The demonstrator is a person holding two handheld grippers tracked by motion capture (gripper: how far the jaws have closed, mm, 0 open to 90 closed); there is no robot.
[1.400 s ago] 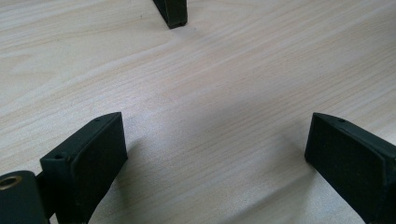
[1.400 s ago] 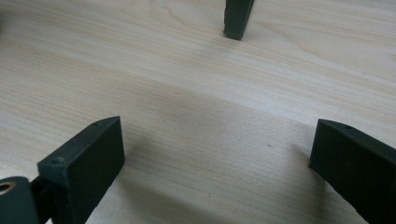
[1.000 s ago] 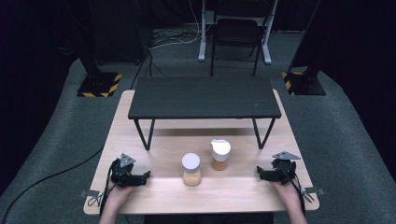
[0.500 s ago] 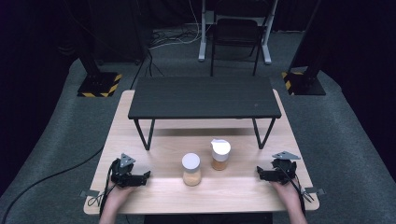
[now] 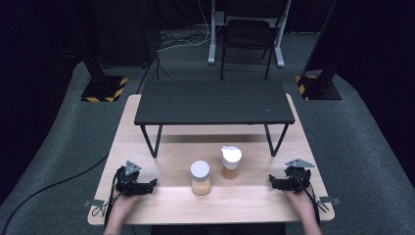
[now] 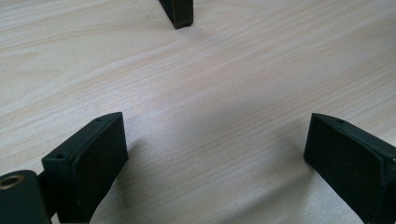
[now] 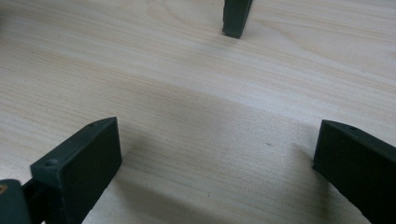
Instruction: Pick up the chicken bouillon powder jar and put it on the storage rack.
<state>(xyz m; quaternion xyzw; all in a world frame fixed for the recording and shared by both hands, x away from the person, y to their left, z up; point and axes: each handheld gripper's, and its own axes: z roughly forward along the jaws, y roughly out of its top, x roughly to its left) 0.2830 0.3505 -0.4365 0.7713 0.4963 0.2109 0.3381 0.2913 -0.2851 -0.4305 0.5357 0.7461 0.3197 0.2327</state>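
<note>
Two small jars stand near the middle of the light wooden table point(image 5: 244, 205). One jar point(image 5: 200, 177) has a flat white lid and tan contents. The other jar point(image 5: 230, 161), just behind and to its right, has a white spouted lid. My left gripper point(image 5: 152, 184) rests at the front left of the table, open, its jaws wide apart over bare wood point(image 6: 215, 140). My right gripper point(image 5: 272, 182) rests at the front right, also open, with only bare wood point(image 7: 215, 140) between its jaws. Both point inward toward the jars, each well apart from them.
A low black shelf point(image 5: 214, 102) on thin legs spans the back half of the table. One of its legs point(image 6: 177, 11) stands ahead of the left gripper, another leg point(image 7: 236, 16) ahead of the right. A chair point(image 5: 247, 34) and stands are on the grey floor beyond.
</note>
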